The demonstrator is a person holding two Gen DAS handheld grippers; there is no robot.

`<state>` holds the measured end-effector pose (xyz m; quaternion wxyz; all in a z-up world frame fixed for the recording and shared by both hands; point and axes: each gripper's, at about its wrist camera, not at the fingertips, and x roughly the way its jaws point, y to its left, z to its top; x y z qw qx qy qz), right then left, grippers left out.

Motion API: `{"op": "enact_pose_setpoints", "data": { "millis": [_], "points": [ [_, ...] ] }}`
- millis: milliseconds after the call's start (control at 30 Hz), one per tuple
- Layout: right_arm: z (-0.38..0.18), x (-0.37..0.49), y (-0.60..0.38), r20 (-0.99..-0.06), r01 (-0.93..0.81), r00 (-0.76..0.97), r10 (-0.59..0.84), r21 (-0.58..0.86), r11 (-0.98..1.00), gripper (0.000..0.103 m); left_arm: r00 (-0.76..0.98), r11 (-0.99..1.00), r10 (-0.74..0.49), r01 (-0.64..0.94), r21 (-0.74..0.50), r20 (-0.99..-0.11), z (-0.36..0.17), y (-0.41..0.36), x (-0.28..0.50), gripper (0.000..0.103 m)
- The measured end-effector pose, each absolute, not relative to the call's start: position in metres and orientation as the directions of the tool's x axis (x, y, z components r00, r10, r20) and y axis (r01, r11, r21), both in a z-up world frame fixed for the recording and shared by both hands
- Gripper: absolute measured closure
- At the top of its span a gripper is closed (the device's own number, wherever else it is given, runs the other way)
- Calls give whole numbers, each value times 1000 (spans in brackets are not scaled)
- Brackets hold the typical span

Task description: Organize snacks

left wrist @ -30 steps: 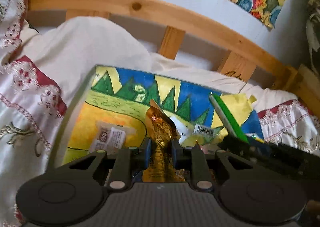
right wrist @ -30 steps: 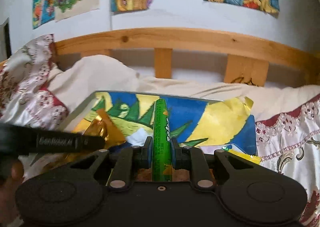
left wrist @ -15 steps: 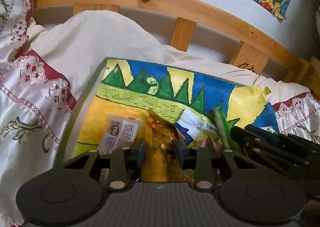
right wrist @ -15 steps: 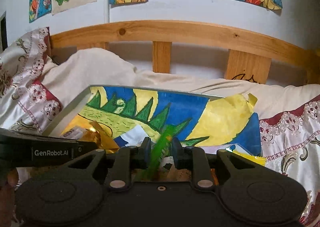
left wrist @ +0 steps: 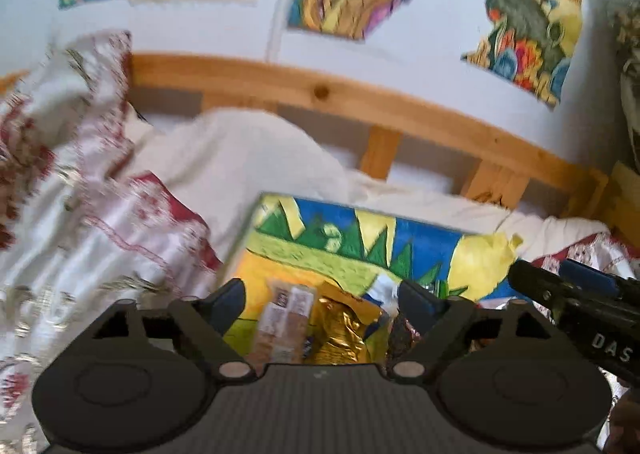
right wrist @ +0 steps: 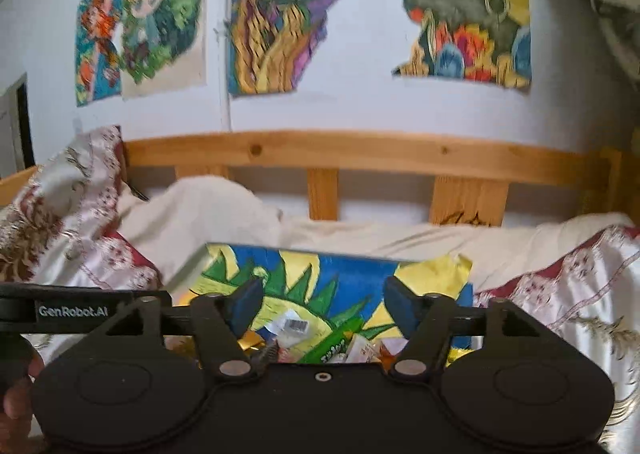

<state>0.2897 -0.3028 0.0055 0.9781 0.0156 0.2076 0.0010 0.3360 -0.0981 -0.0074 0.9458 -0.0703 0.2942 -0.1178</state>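
Bed w/ painted tray [right wrist: 432,274], L gripper [left wrist: 322,304] & R gripper [right wrist: 323,304] jaws opening, empty, snacks [left wrist: 340,330] below

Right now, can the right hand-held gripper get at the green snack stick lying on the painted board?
Probably yes: the right hand-held gripper is opening with nothing between its jaws, and the green snack stick lies uncovered just below them.

We see open room above the painted board [right wrist: 352,274], whose far half lies bare. Its near edge is crowded with the gold wrapper [left wrist: 340,330], the green stick pack [right wrist: 336,342] and small packets. Rumpled bedding [left wrist: 120,214] humps up on the left, the wooden headboard [right wrist: 360,154] closes the back, and the other gripper's black body [left wrist: 580,314] bars the right.
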Motion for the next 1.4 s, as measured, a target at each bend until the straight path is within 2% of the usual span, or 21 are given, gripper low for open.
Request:
{"op": "enact_pose_setpoints", "data": {
  "millis": [67,100,233,433,633,933,1400],
  "points": [
    [15,276,-300,-389,2,921,13,39,999,25,818,965,-251,174,-194,-517,3,-91,323,4],
    [19,269,-299,-381,1,924,18,49,999,21,830,968,-242,167,-189,-503,8,-88,316,3],
    [31,238,-293,-357,-3,934,25,62,998,10,858,972,-216,145,-184,-465,27,-72,288,1],
    [42,188,-286,-338,-7,940,35,83,997,3,886,980,-179,124,-154,-428,38,-52,241,1],
    [46,145,-274,-321,-38,945,60,75,996,1,884,986,-161,128,-104,-438,35,-37,198,1],
    [33,108,-269,-378,-32,924,66,96,995,1,882,990,-137,110,-84,-451,29,-21,159,1],
    [26,86,-265,-404,-31,913,65,91,995,1,876,991,-135,120,-62,-463,22,-19,143,1]
  ]
}}
